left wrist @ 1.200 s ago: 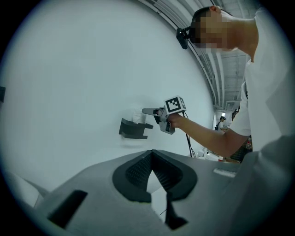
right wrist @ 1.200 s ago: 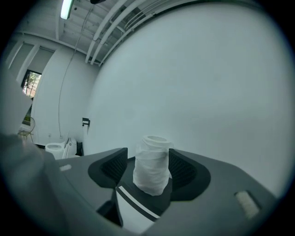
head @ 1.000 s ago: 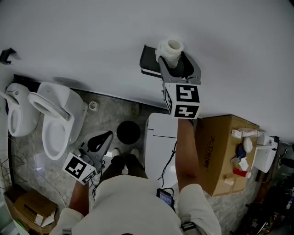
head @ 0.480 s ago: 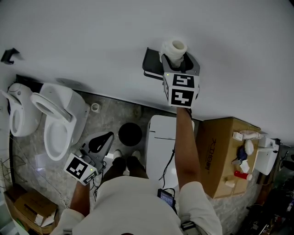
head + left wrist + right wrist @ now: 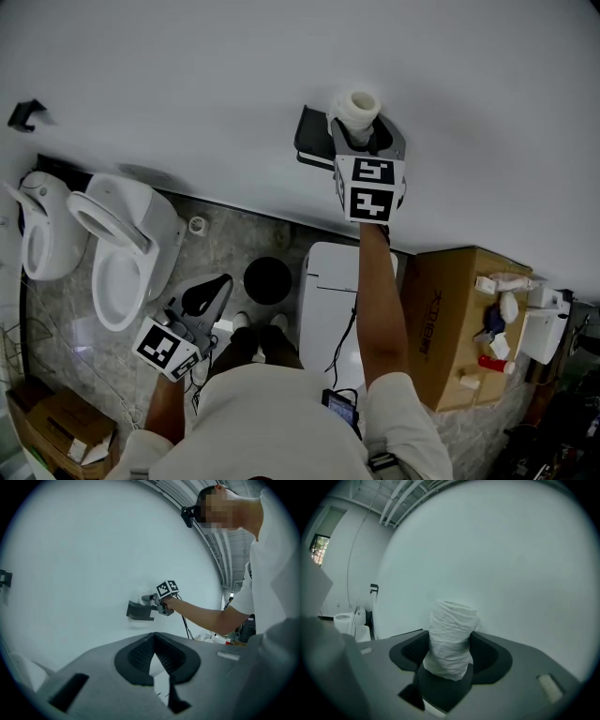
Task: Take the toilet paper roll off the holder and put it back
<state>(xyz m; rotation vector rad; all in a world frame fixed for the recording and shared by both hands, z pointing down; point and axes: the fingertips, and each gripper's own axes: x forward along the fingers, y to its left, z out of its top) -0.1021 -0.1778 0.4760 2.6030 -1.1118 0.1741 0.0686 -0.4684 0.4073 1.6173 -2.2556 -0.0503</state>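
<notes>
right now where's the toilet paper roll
Head view, upper centre: toilet paper roll clamped in the right tool, just right of the dark wall holder.

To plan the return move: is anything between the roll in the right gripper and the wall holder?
Nothing visible does. The toilet paper roll, clamped in the right gripper, sits just beside the dark holder.

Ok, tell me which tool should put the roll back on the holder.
Right, probably. The right tool grips the toilet paper roll up beside the wall holder; the left tool hangs low at the person's side, jaws together, holding nothing.
</notes>
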